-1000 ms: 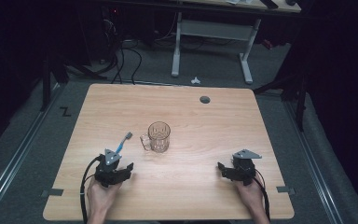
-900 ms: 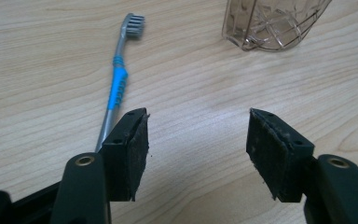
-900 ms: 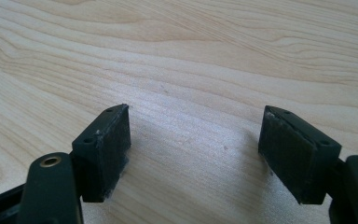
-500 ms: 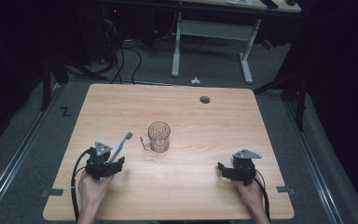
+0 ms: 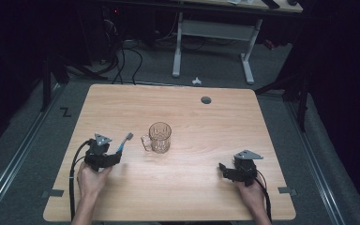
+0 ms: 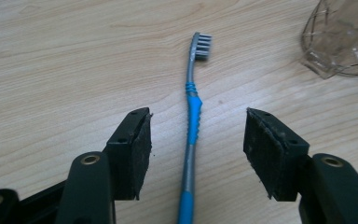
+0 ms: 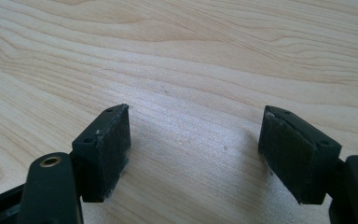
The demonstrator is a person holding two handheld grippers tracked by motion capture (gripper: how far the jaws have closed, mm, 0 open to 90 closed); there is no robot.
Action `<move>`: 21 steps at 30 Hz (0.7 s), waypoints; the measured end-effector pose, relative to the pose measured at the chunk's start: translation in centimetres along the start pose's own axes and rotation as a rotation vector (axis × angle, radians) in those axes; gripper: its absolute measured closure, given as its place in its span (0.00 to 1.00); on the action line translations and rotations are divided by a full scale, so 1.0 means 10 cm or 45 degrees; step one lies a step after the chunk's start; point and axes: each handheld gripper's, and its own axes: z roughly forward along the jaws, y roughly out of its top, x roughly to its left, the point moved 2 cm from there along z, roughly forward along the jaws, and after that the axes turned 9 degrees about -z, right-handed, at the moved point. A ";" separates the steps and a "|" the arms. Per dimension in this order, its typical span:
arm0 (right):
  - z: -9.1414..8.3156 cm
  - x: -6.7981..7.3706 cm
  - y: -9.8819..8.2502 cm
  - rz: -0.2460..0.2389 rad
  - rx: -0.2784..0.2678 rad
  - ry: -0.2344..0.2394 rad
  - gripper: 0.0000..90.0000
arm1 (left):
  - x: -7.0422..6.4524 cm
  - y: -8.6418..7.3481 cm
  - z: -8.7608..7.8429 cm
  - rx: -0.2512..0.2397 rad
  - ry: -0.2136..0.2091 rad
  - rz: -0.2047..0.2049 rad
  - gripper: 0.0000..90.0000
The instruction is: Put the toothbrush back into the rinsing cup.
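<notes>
The toothbrush [image 6: 192, 122] lies flat on the wooden desk [image 5: 192, 192], on its left part, a little left of the glass mug [image 5: 158, 138] and apart from it. Its handle is blue and grey, and the grey bristle head points away from the person. In the left gripper view the handle runs up between the two jaws of the left gripper [image 6: 196, 149], somewhat nearer to the left pad than to the right one. No pad touches it; wood shows on both sides of the handle. The jaws stand wide apart and have just been closing a little, with the toothbrush between them but not gripped. In the high view the left gripper [image 5: 108, 158] sits at the near end of the toothbrush [image 5: 124, 142], held in the person's left hand [image 5: 92, 176].

The right gripper [image 7: 196, 154] is well apart, on the right part of the desk. Its jaws are wide open over bare wood and hold nothing.
</notes>
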 end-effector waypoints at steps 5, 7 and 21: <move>0.00 0.00 0.00 0.000 0.000 0.000 0.28 | -0.02 0.06 0.05 0.033 0.003 0.039 0.49; 0.00 0.00 0.00 0.001 0.000 -0.001 0.28 | -0.03 0.10 0.09 0.060 0.010 0.056 0.51; 0.00 0.00 0.00 0.000 0.000 -0.001 0.28 | -0.13 0.31 0.32 0.219 0.009 0.115 0.57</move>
